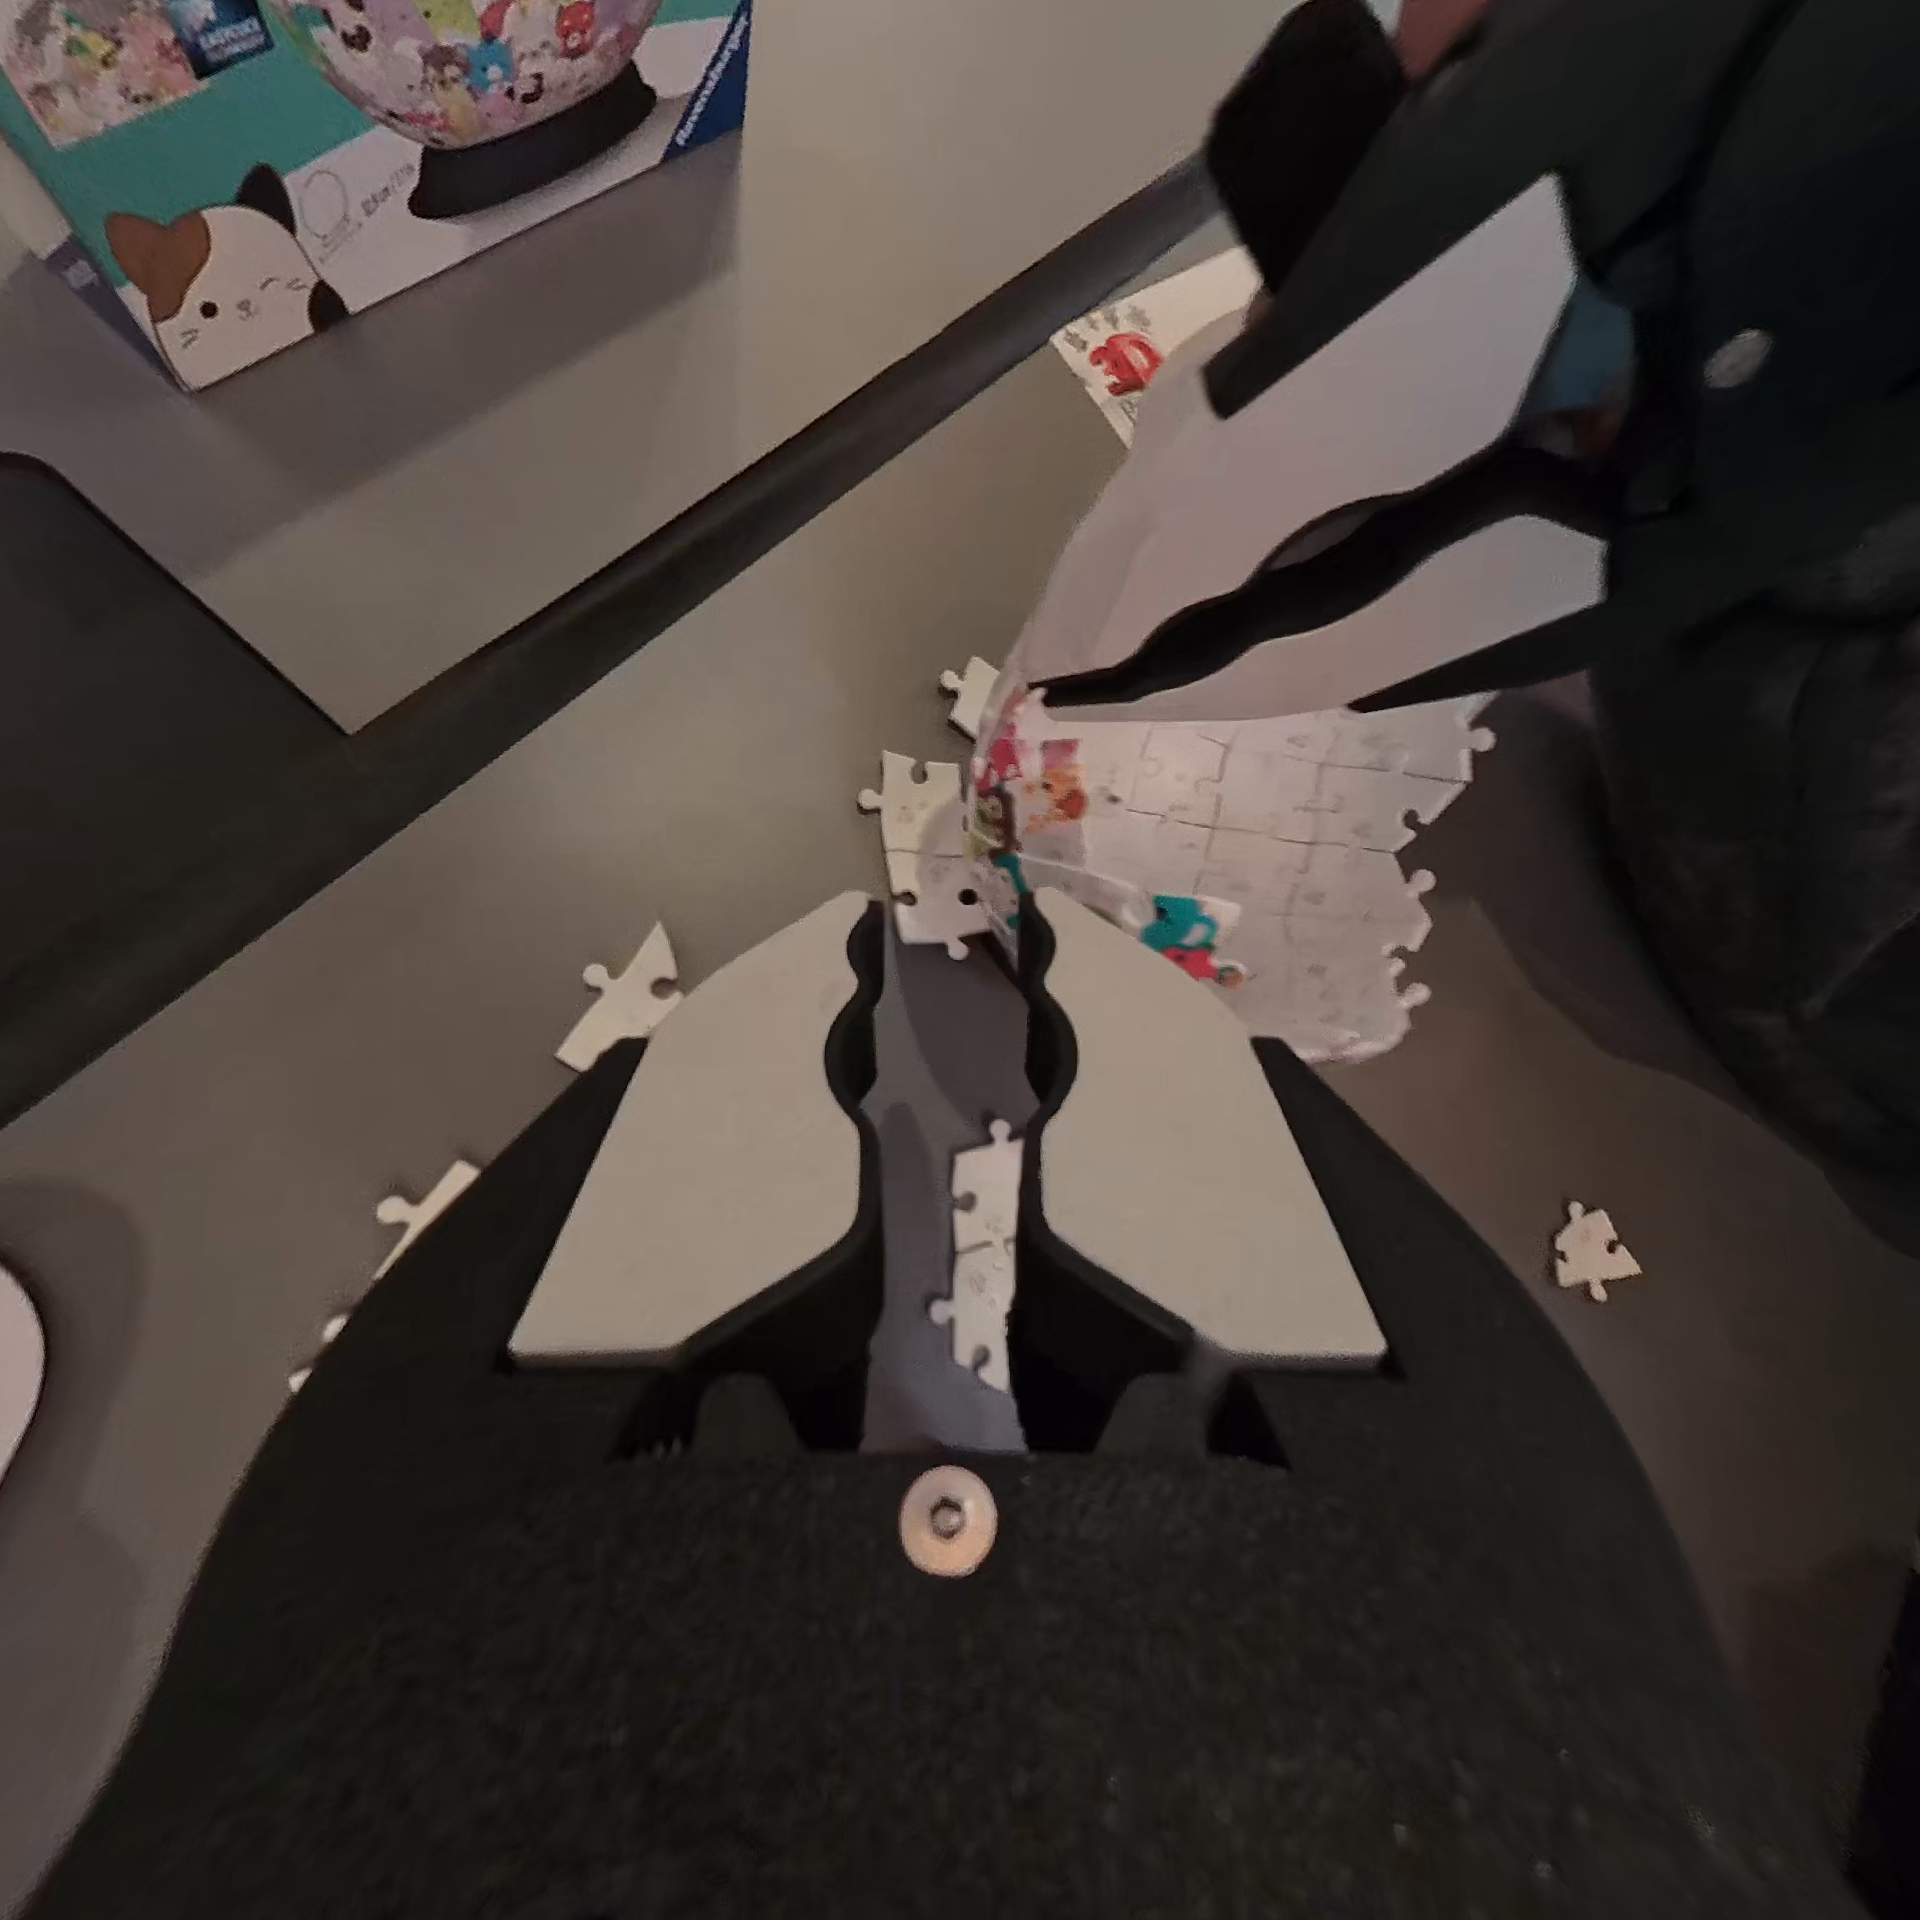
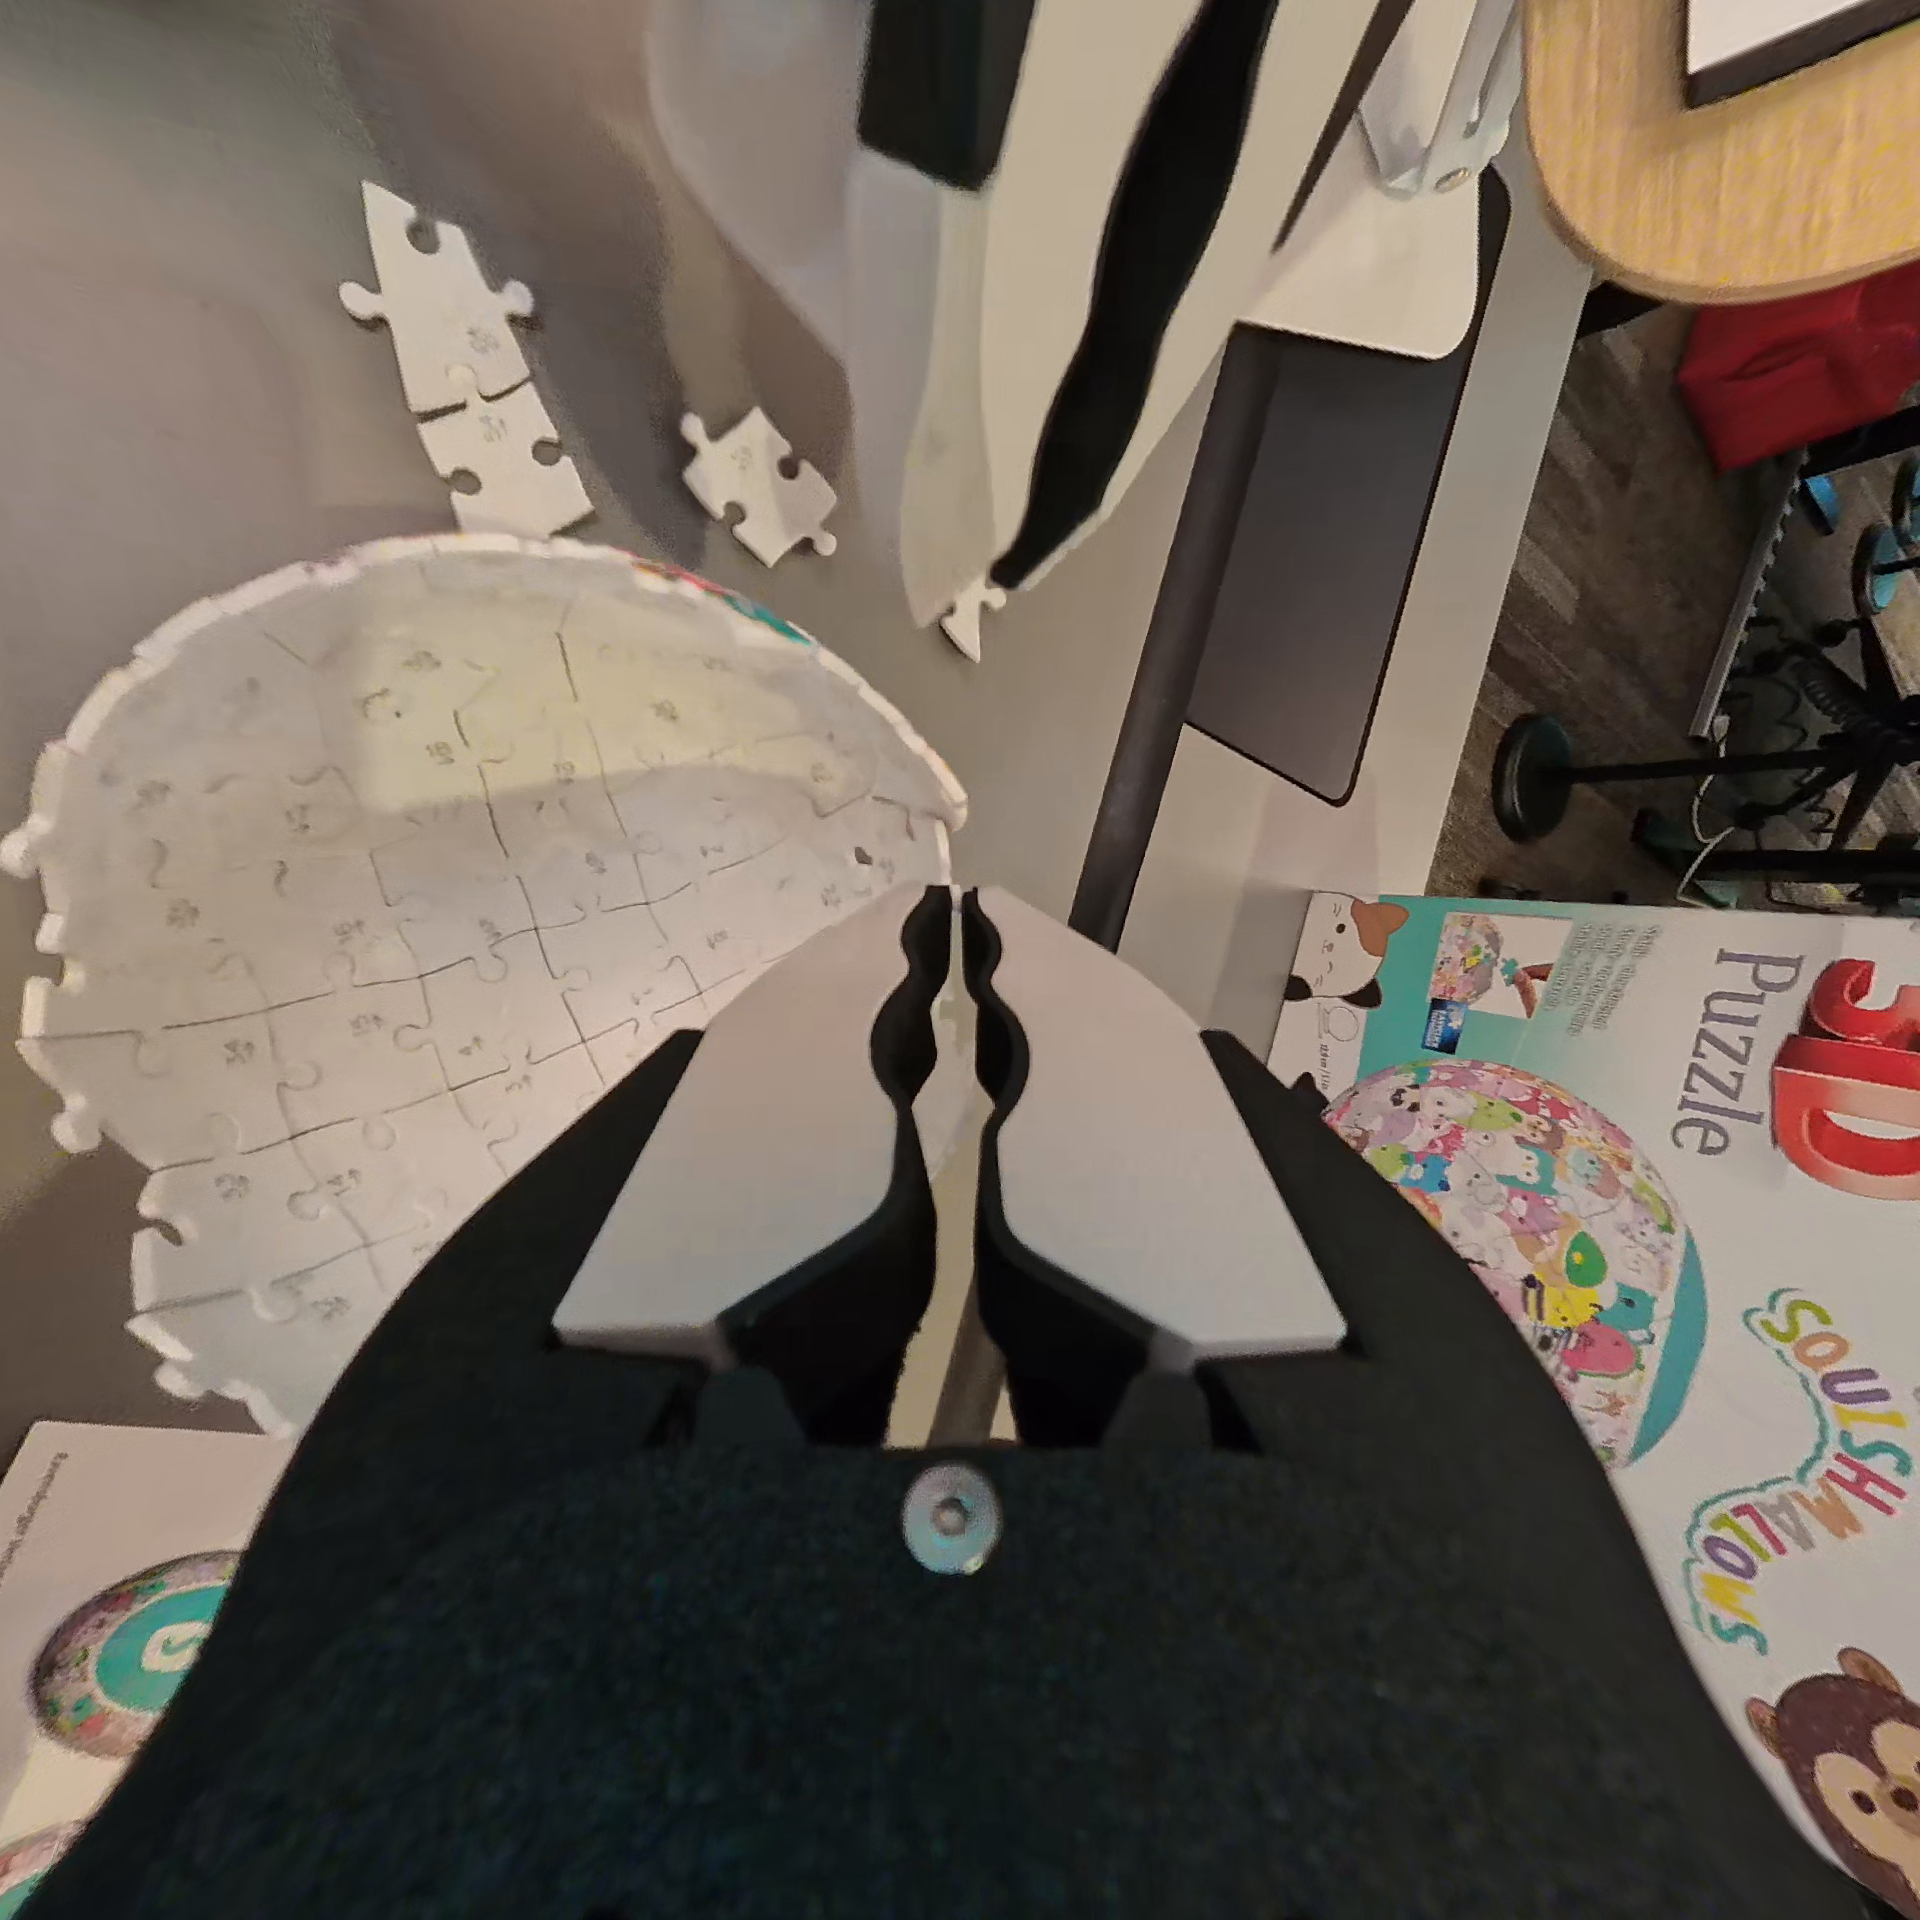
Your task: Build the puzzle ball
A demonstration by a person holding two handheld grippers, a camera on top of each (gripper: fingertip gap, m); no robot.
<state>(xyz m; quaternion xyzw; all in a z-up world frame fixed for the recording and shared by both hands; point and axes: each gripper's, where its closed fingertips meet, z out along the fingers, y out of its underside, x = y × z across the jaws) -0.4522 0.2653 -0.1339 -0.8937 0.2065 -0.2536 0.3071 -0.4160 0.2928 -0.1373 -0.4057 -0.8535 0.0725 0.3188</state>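
Note:
The half-built puzzle ball (image 1: 1278, 831) is a white curved shell of joined pieces lying hollow side up on the grey table; it fills the left of the right wrist view (image 2: 416, 883). My right gripper (image 2: 956, 894) is shut on the shell's rim, and it reaches in from the upper right in the left wrist view (image 1: 1044, 691). My left gripper (image 1: 956, 909) is open, just in front of the shell's coloured edge, and it also shows in the right wrist view (image 2: 987, 577). A short strip of joined pieces (image 1: 982, 1257) lies on the table between its fingers.
Loose white pieces lie around: one left of my left gripper (image 1: 623, 997), one at the right (image 1: 1595, 1252), a strip (image 2: 478, 384) and a single piece (image 2: 758, 483) beyond the shell. The puzzle box (image 1: 260, 156) stands past a dark table seam (image 1: 727, 499); it also shows at the right (image 2: 1662, 1195). Left tips to right tips: about 5 cm.

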